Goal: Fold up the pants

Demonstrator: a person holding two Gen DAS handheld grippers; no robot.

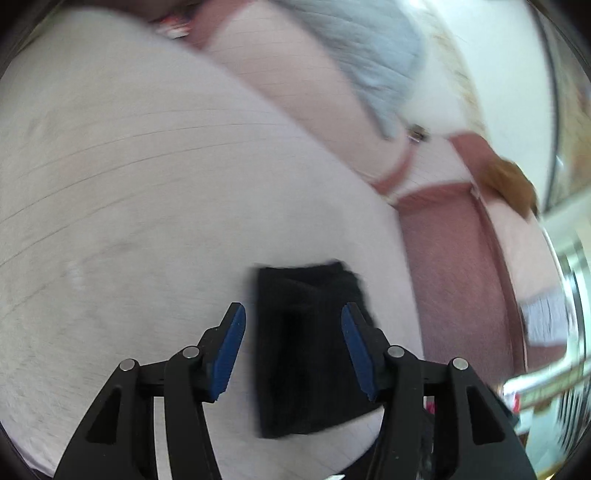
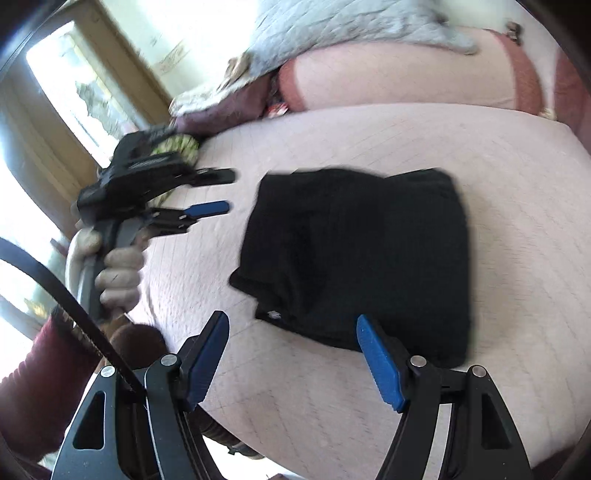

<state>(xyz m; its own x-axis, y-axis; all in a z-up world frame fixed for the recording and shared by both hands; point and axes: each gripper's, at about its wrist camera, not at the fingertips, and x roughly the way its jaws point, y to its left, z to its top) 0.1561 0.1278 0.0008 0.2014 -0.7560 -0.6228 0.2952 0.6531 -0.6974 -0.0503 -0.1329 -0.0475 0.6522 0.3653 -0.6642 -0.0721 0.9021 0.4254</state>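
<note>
Black pants [image 2: 354, 258] lying as a compact, roughly rectangular folded bundle on the pale quilted bed cover [image 2: 369, 398], with both claws empty above or beside it. In the right wrist view, the right claw [image 2: 291, 354] stands with its jaws spread wide and nothing between the blue pads [image 2: 380, 363]; its right-hand pad overlaps the near edge of the bundle in the picture, though contact cannot be confirmed. The left claw [image 2: 225, 192], seen from the side in the same view and held by the person's left hand [image 2: 118, 273], is parted, holds nothing, and sits just beside the bundle's left edge, apart from it. In the left wrist view the left claw [image 1: 293, 341] frames the dark bundle [image 1: 310, 347] between its open jaws; both views are motion-blurred. A grey blanket [image 2: 332, 26] and pink pillows [image 2: 388, 81] lie at the far end of the bed. The fold appears complete or nearly so. Hazards from here, as judgement: a pad dragging across the top layer could pull the stack askew or open the fold; the near-left corner [image 2: 251, 284], which looks slightly lifted and loose, could spring apart if nudged; a pinch that catches the bed cover with the cloth would lift both together.
</note>
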